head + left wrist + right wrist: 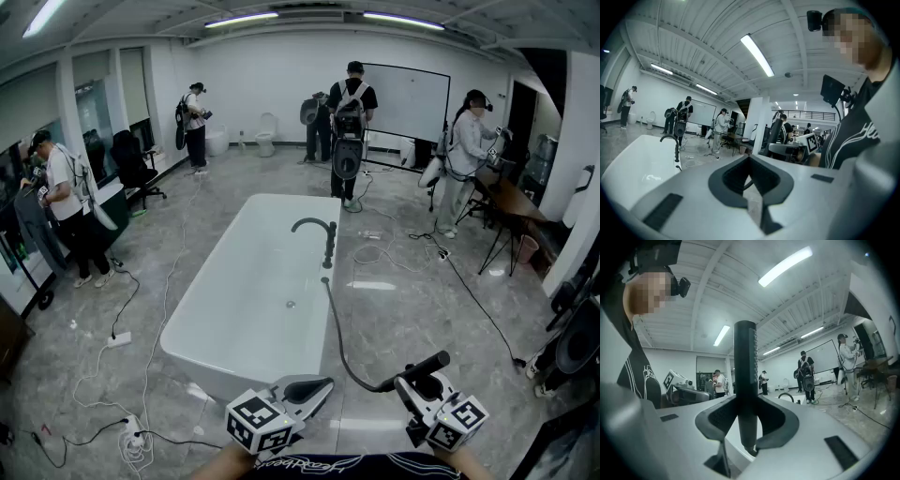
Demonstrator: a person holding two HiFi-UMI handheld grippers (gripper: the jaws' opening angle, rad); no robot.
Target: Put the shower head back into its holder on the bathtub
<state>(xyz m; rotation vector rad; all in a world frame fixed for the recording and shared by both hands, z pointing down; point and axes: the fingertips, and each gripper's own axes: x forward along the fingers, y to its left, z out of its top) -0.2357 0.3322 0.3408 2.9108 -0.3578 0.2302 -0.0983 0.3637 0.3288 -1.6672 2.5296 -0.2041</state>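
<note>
A slim black shower head (419,367) hangs in the air past the white bathtub's (246,309) near right corner. My right gripper (410,382) is shut on it. The wand (744,376) stands upright between the jaws in the right gripper view. Its dark hose (336,330) runs back along the floor to the tub rim. A black curved faucet (320,234) stands on the tub's right rim; I cannot make out the holder. My left gripper (319,386) is shut with nothing in it, level, just over the tub's near end (637,164).
Several people with backpack rigs stand around the room, one (350,122) just beyond the tub's far end. Cables and a power strip (119,339) lie on the marble floor left of the tub. A desk (511,202) stands at the right wall.
</note>
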